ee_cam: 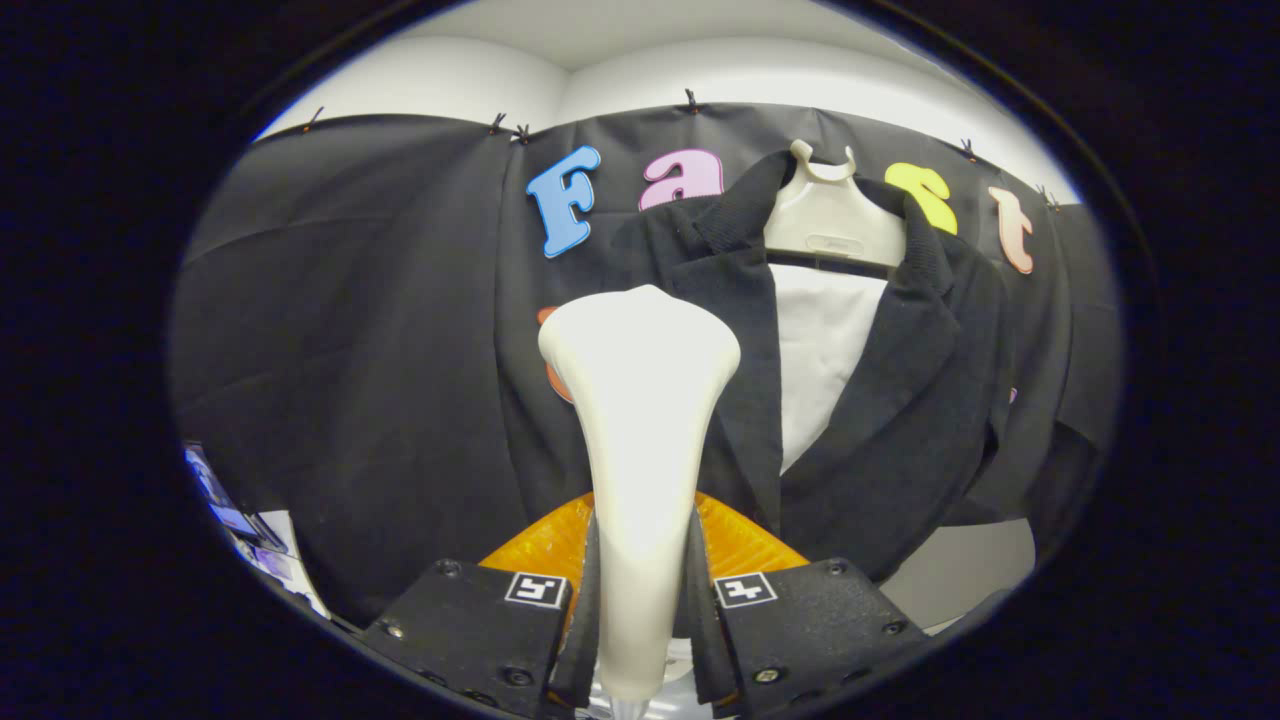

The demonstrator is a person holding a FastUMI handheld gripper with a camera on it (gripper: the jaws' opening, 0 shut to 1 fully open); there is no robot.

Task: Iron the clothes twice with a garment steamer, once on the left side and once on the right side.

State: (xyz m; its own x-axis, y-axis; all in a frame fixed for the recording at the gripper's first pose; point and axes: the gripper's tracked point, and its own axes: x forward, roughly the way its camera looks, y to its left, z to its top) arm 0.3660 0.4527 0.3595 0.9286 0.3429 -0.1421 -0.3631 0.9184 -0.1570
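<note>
My gripper (640, 590) is shut on the white garment steamer (640, 420), both fingers pressing on its narrow handle. The steamer stands upright between the fingers, its wide head raised in front of the left front panel of a black jacket (900, 400). The jacket hangs open on a white hanger (830, 215) against the booth's black cloth wall, with a white panel (825, 350) showing between its lapels. The steamer head sits just left of the left lapel; I cannot tell if it touches the cloth. An orange part (545, 545) shows low behind the handle.
The black cloth wall (350, 350) hangs across the whole back, clipped along its top edge. Below the jacket's hem at the right a pale surface (970, 565) shows. At the lower left, past the cloth's edge, some small bright items (235, 520) are visible.
</note>
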